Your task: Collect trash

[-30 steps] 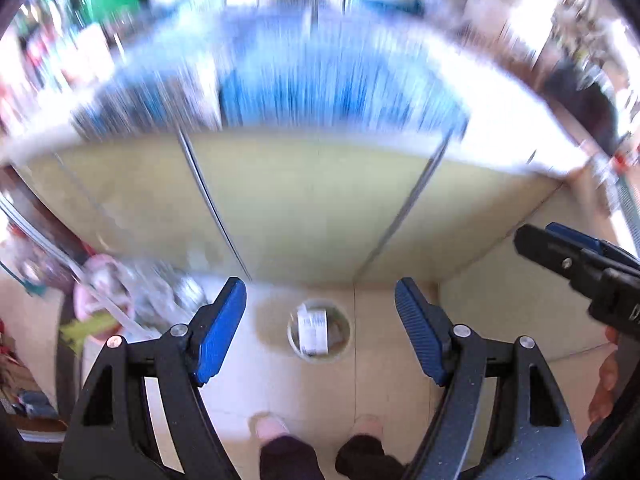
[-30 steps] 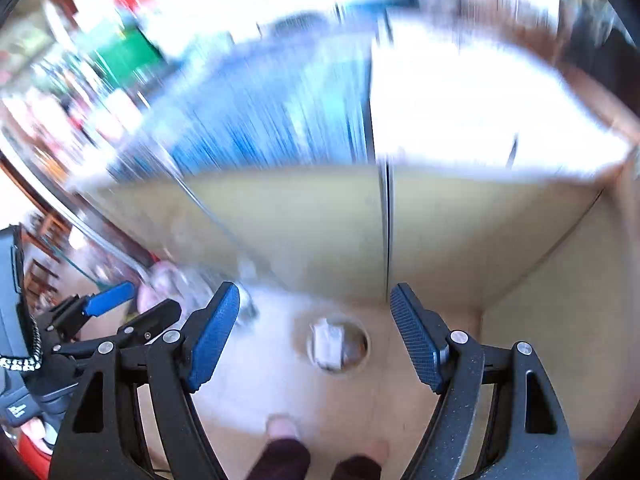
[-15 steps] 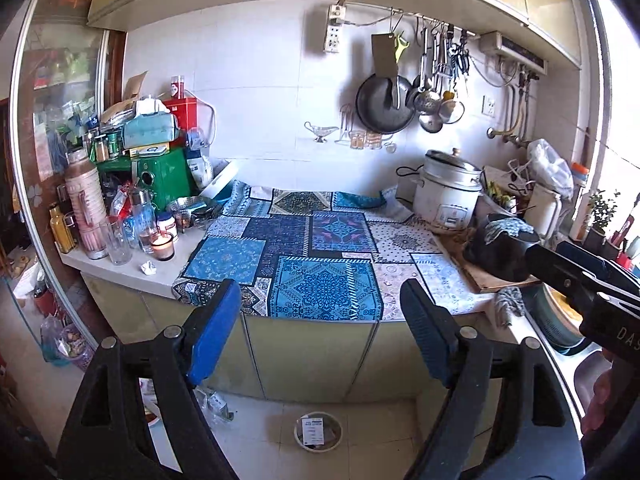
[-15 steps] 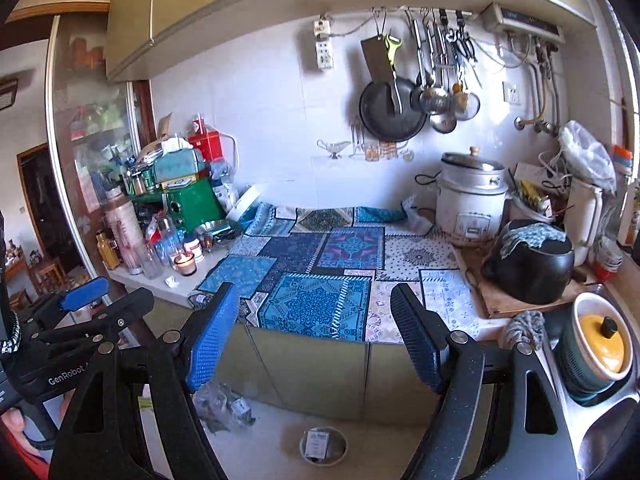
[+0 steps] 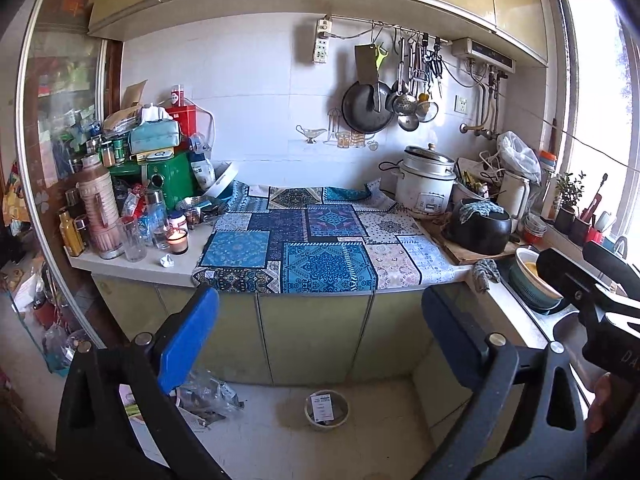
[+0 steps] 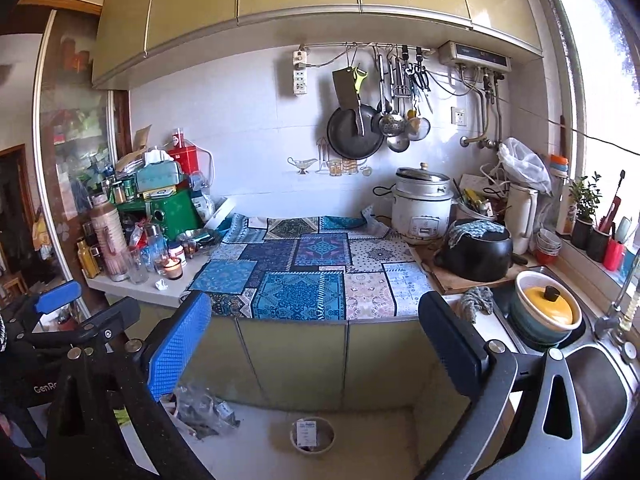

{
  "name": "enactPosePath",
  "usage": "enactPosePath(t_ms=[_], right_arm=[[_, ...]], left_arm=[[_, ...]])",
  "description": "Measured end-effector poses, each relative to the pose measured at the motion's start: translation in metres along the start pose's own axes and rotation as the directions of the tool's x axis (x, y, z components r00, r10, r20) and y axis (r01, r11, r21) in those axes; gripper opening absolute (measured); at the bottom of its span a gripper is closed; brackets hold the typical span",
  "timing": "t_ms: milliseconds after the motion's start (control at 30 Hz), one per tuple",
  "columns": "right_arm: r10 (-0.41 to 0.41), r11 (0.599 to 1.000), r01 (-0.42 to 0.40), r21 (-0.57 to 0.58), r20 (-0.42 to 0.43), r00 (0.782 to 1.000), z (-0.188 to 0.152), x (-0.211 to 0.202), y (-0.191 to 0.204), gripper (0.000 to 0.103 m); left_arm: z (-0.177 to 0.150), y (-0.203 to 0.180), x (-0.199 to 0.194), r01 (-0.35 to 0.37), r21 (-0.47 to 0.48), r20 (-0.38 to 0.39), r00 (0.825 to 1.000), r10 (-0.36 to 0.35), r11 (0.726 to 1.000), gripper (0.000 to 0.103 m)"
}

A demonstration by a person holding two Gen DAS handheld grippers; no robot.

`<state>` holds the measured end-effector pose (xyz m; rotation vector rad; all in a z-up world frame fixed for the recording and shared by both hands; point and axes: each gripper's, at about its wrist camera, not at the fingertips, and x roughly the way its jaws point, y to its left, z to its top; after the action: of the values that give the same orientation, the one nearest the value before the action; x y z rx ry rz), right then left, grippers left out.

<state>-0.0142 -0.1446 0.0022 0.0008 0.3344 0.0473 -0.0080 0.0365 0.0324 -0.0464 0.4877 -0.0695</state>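
A small round trash bin (image 5: 326, 409) (image 6: 312, 436) with a labelled packet inside stands on the floor before the cabinet doors. A crumpled white paper scrap (image 5: 167, 261) (image 6: 161, 285) lies on the counter's left part, by a lit candle (image 5: 177, 240). Clear plastic wrappers (image 5: 208, 396) (image 6: 206, 408) lie heaped on the floor at the left. My left gripper (image 5: 316, 308) is held in the air facing the counter, its jaws opening with nothing between them. My right gripper (image 6: 316, 308) does the same beside it, also holding nothing.
A patchwork blue cloth (image 5: 312, 256) covers the counter's middle. Bottles, jars and boxes (image 5: 132, 184) crowd the left end. A rice cooker (image 6: 422, 204), a black pot (image 6: 476, 252) and a sink (image 6: 600, 392) with a yellow-lidded pot (image 6: 546, 308) fill the right.
Both views have swung up from the floor and cabinet doors to the counter and wall. Both pairs of jaws stand wider apart than before.
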Motion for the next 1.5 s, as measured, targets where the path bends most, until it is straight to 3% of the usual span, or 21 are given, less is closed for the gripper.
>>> enactPosePath(t_ms=[367,1500], right_arm=[[-0.035,0.999,0.036,0.014,-0.024,0.999,-0.007,-0.014,0.015,0.103],[0.003,0.999,-0.001,0.051,-0.049,0.999,-0.008,-0.021,0.013,0.103]], left_arm=[[-0.007,0.014,-0.019,0.037,0.008,0.014,0.999,-0.037,0.999,0.102],[-0.003,0.007,-0.03,0.037,0.001,0.043,0.998,-0.037,0.999,0.102]])
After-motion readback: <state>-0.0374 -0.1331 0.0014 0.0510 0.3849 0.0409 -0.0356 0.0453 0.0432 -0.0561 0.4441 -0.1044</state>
